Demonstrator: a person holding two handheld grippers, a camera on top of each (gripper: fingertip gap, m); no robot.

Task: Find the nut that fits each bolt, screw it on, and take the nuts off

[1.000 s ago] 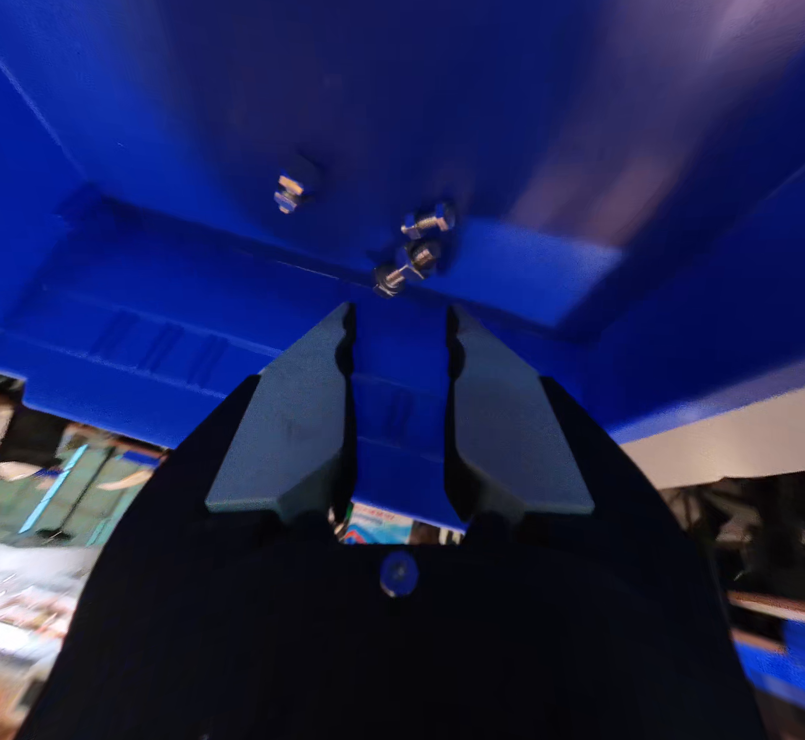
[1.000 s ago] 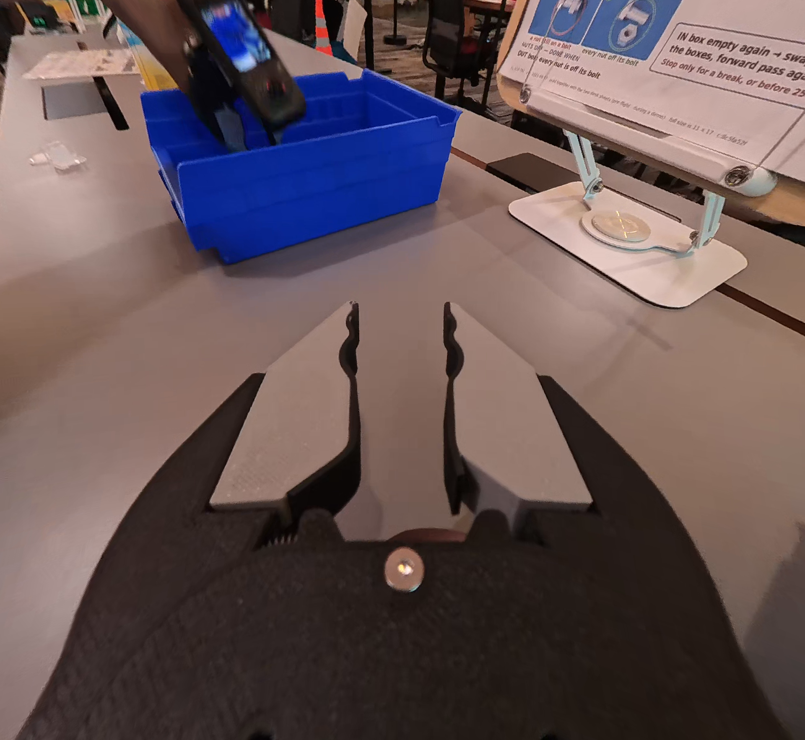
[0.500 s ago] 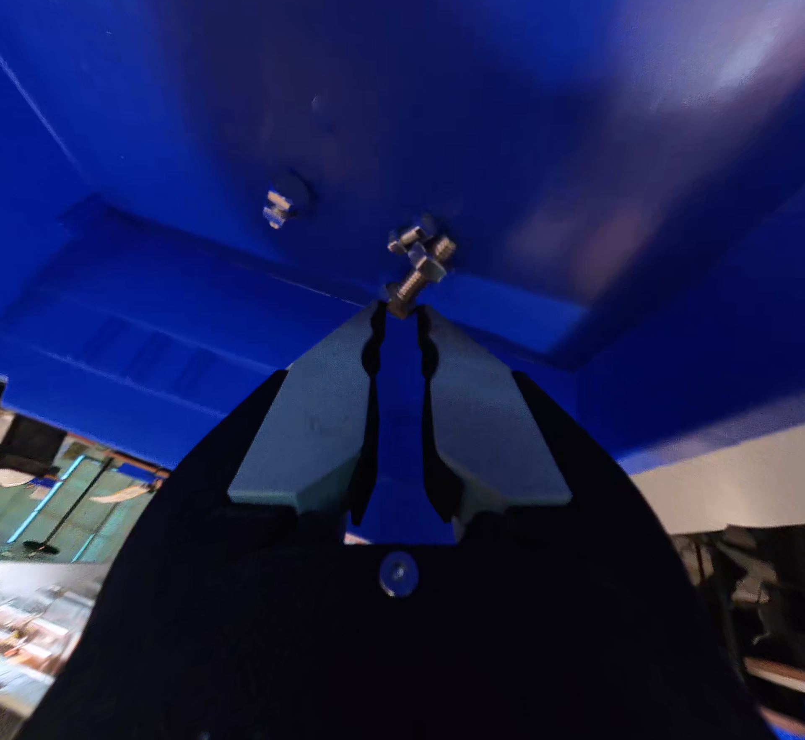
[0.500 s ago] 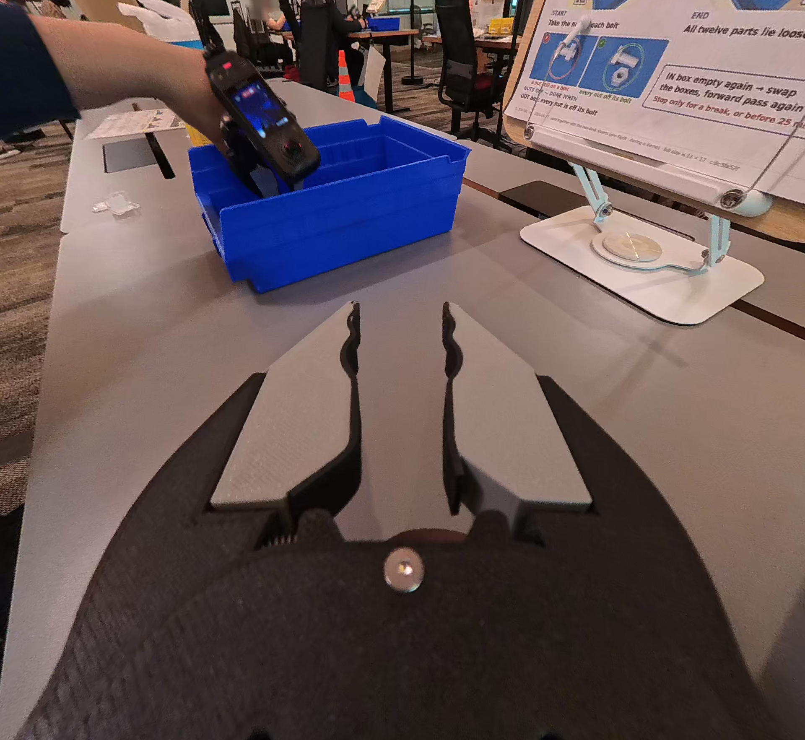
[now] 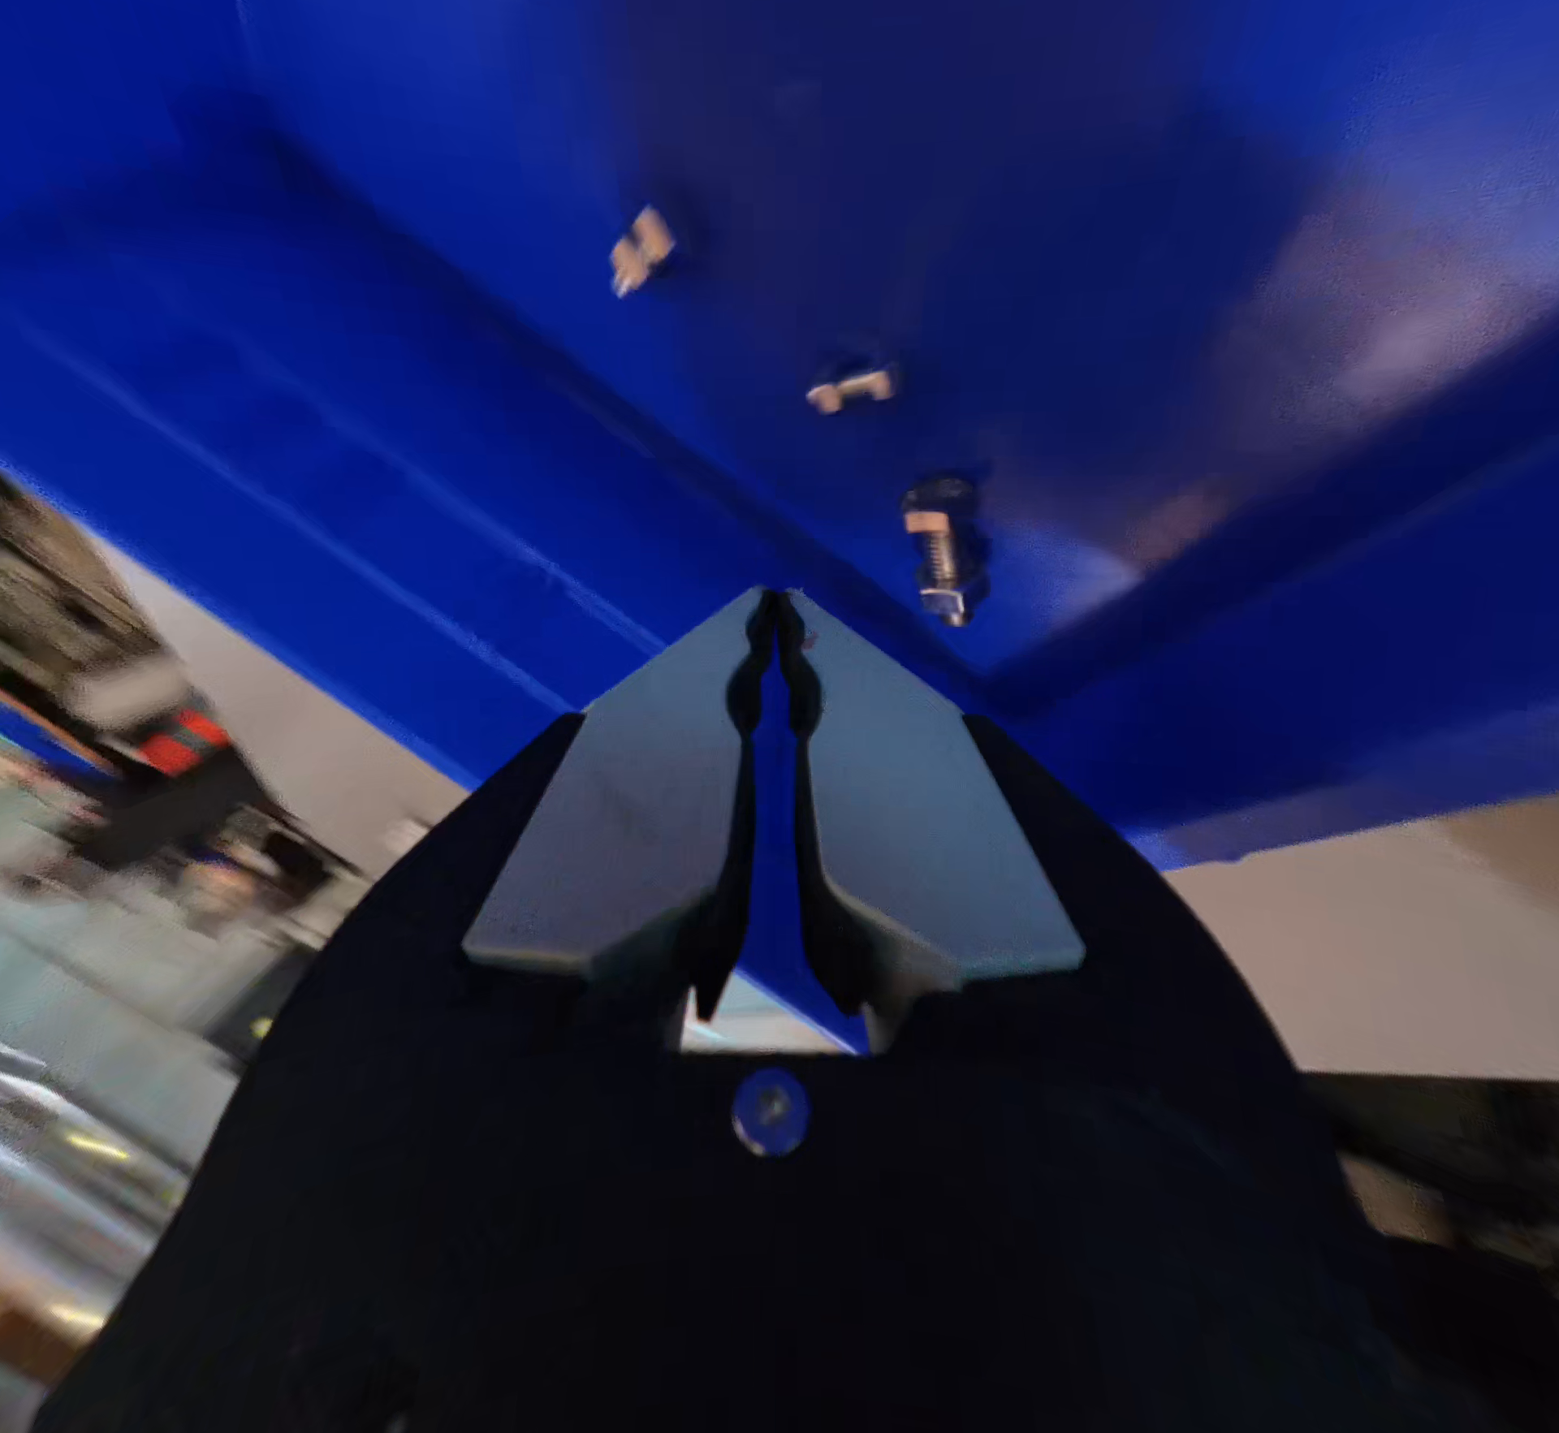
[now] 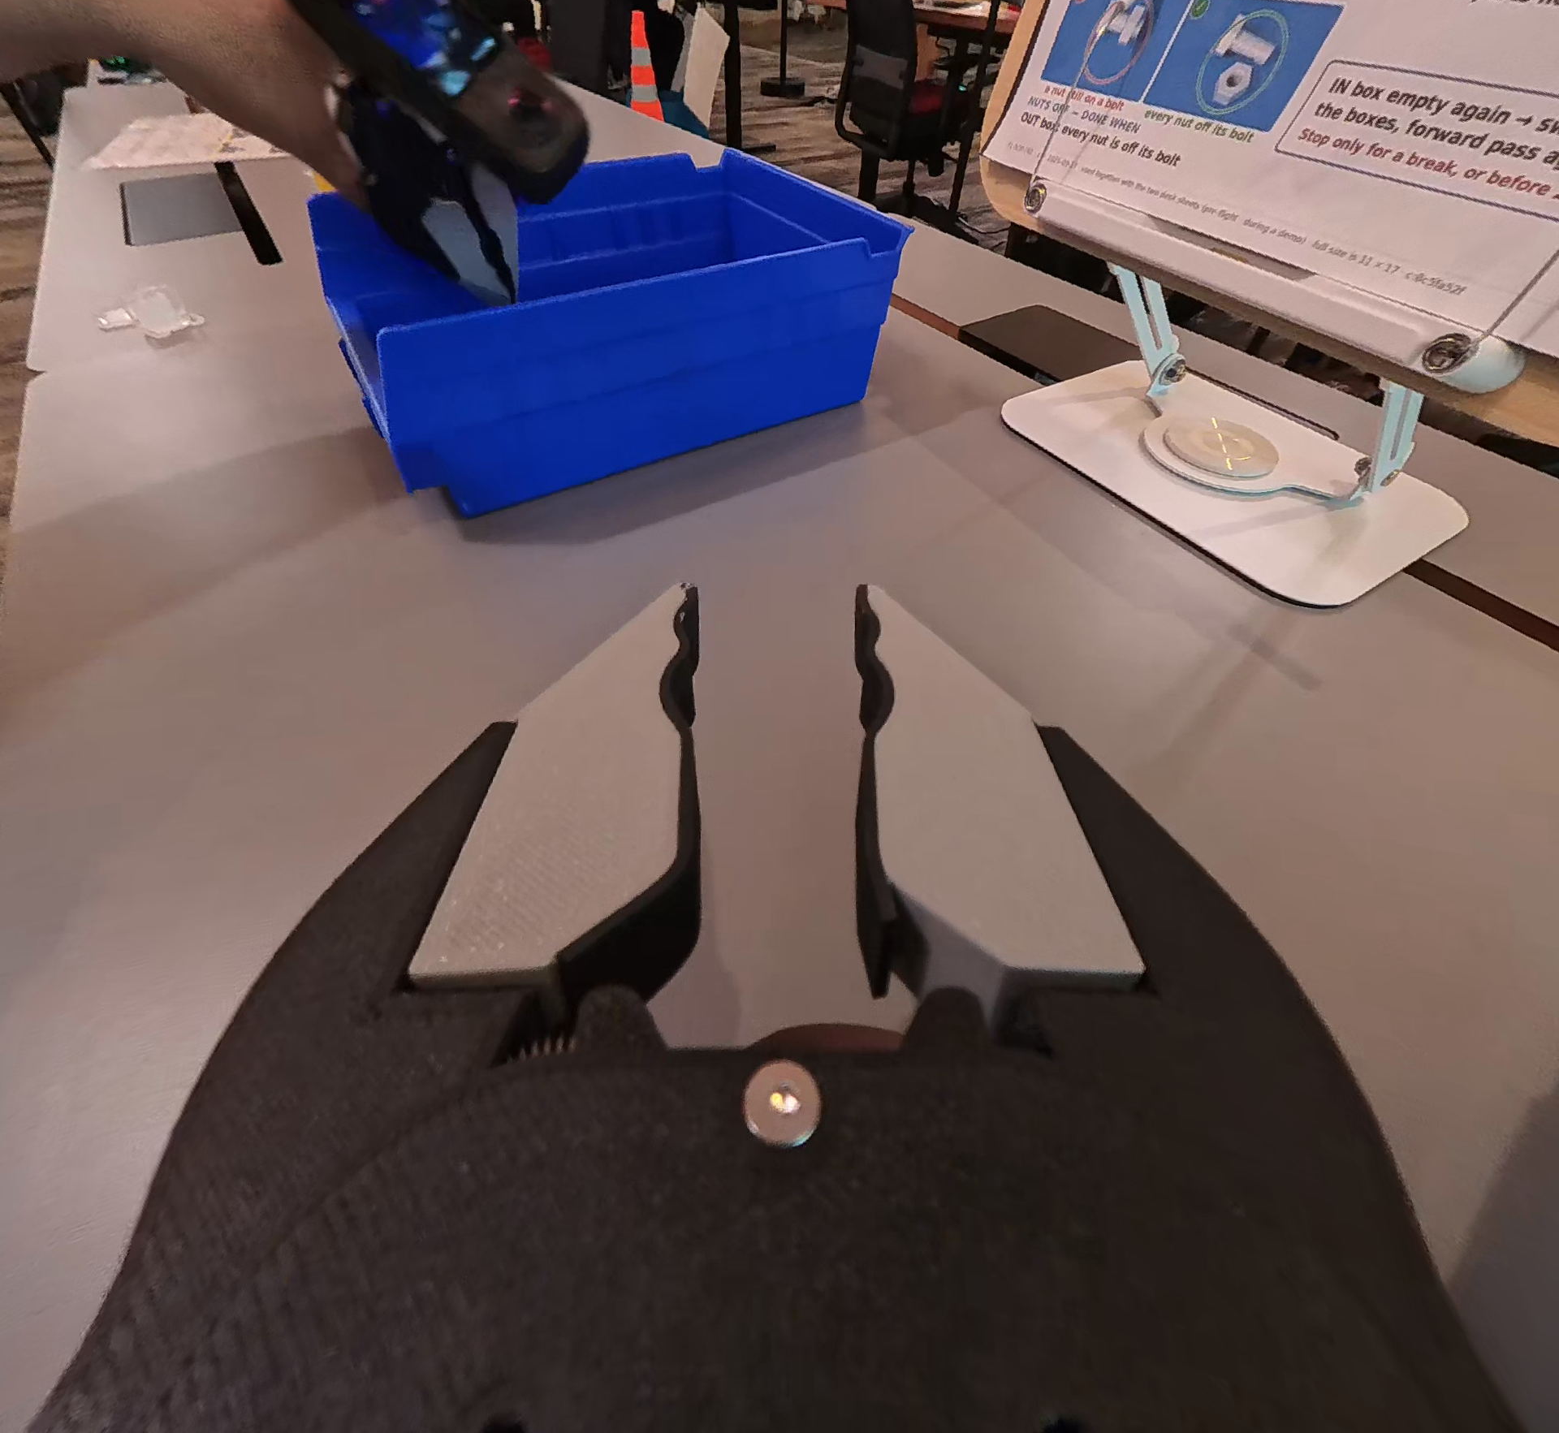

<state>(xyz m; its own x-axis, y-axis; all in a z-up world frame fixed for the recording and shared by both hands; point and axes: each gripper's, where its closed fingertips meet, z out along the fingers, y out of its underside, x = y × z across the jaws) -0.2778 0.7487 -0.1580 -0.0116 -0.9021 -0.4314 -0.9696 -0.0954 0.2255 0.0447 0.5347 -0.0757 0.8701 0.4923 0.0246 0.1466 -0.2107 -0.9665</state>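
In the left wrist view I look down into a blue bin (image 5: pixel 1097 127). A steel bolt with a nut on it (image 5: pixel 941 549) lies on the bin floor, just right of my left gripper's tips. Two smaller steel parts (image 5: pixel 852 387) (image 5: pixel 641 249) lie farther in, blurred. My left gripper (image 5: pixel 772 601) is shut, tips touching, with nothing visible between them. The right wrist view shows it (image 6: pixel 504 287) held by a hand over the bin's (image 6: pixel 641 372) near left corner. My right gripper (image 6: pixel 776 608) is open and empty above the grey table.
An instruction sheet on a tilted board (image 6: pixel 1265 85) stands on a white stand base (image 6: pixel 1223 498) at the right. A small clear plastic piece (image 6: pixel 152 308) lies left of the bin. Chairs, desks and an orange cone stand beyond the table.
My left gripper closed fully from open and shifted left of the bolt, which stays on the bin floor. The right gripper stayed open and hardly moved.
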